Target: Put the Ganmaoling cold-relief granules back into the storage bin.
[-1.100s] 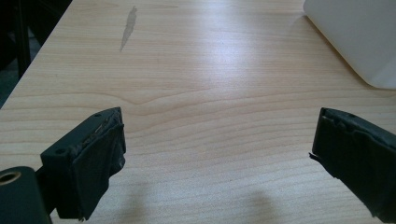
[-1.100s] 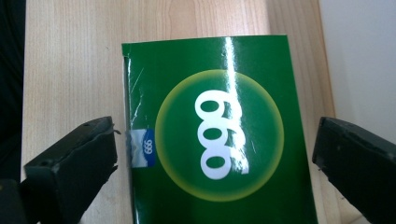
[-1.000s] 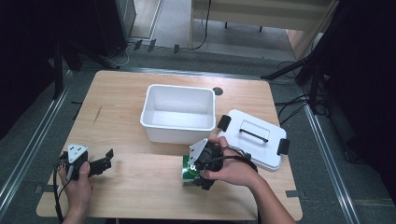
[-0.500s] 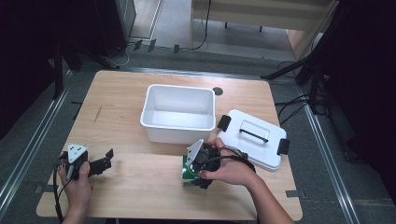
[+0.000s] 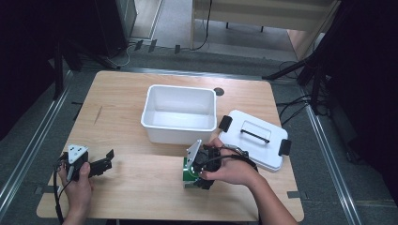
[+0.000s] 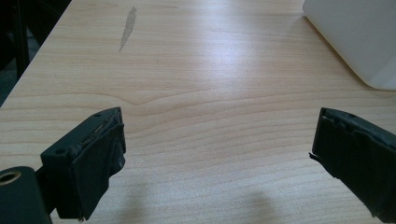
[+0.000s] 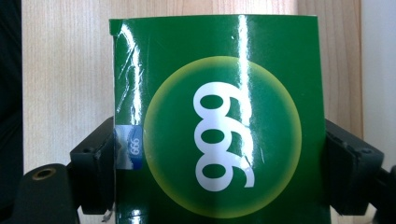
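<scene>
A glossy green box (image 7: 219,93) printed with a white "999" in a yellow circle lies on the wooden table (image 5: 141,187), near the front edge right of centre. My right gripper (image 5: 190,174) points down over the green box (image 5: 187,172). Its jaws have just been closing, and both pads (image 7: 100,172) now press the box's two sides. My left gripper (image 5: 107,161) rests low over the table at the front left, jaws wide apart, with nothing between its fingers (image 6: 93,158).
A white open bin (image 5: 178,129) stands at the table's centre, and its corner (image 6: 355,37) appears in the left gripper view. Its white lid (image 5: 253,140) with black clips lies to the right of it, just behind my right hand.
</scene>
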Demonstrator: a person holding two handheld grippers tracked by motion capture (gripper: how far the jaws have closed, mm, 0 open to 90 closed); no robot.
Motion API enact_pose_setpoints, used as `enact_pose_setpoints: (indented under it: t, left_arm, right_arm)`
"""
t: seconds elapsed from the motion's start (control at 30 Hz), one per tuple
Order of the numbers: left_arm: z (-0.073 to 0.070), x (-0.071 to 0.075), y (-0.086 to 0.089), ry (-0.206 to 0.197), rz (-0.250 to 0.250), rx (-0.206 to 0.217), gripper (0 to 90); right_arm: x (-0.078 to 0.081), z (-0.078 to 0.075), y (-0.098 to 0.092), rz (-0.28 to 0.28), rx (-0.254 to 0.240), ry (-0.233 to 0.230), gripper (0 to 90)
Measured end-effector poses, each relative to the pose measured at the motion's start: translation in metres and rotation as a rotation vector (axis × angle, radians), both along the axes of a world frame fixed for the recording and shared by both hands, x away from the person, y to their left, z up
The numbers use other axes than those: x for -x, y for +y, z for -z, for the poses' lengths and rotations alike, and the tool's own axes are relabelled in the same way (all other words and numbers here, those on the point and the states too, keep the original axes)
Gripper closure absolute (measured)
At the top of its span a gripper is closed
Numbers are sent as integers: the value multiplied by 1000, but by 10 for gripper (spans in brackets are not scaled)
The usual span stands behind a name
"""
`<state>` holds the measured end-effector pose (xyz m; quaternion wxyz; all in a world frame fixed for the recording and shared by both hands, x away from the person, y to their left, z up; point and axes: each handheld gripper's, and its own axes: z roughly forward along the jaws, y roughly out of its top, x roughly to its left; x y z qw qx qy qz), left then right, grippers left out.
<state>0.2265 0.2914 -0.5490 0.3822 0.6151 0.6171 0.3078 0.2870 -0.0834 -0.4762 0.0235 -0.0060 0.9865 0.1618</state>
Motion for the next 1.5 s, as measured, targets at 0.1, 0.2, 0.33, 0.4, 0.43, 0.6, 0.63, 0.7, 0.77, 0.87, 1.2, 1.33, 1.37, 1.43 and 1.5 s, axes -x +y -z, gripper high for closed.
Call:
enact_pose_setpoints:
  t: [0.1, 0.2, 0.33, 0.4, 0.43, 0.6, 0.63, 0.7, 0.77, 0.87, 1.2, 1.33, 1.37, 1.43, 1.5]
  left_arm:
    - [0, 0, 0, 0, 0, 1, 31]
    - [0, 0, 0, 0, 0, 0, 31]
    - [0, 0, 0, 0, 0, 1, 31]
    - [0, 0, 0, 0, 0, 1, 31]
    - [0, 0, 0, 0, -1, 1, 31]
    - [0, 0, 0, 1, 0, 0, 31]
    - [0, 0, 0, 1, 1, 0, 31]
    - [0, 0, 0, 1, 0, 0, 31]
    - [0, 0, 0, 0, -1, 2, 31]
    - [0, 0, 0, 3, 3, 2, 31]
    - [0, -1, 0, 1, 3, 5, 31]
    - [0, -1, 0, 1, -1, 9, 31]
    - [0, -1, 0, 2, -2, 9, 32]
    - [0, -1, 0, 2, -1, 8, 31]
    - [0, -1, 0, 3, 1, 7, 31]
  right_arm:
    - [0, -5, 0, -10, 6, -4, 153]
    - [1, -17, 0, -15, 2, -11, 154]
    - [1, -27, 0, -36, -13, -17, 154]
    - [1, -35, -1, -40, -21, -23, 154]
    - [1, -42, -2, -40, -24, -30, 153]
    - [-1, -60, -5, -45, -35, -42, 154]
    - [-2, -63, -6, -42, -38, -46, 153]
    - [-4, -71, -8, -49, -46, -47, 154]
    - [-6, -78, -9, -48, -52, -46, 154]
    - [-8, -90, -10, -50, -46, -63, 154]
    - [-15, -125, -6, -63, -56, -103, 154]
    - [-17, -135, -3, -69, -51, -107, 154]
    - [-19, -142, -1, -72, -45, -116, 154]
    - [-20, -143, -1, -72, -48, -118, 154]
    - [-26, -151, 0, -69, -55, -126, 154]
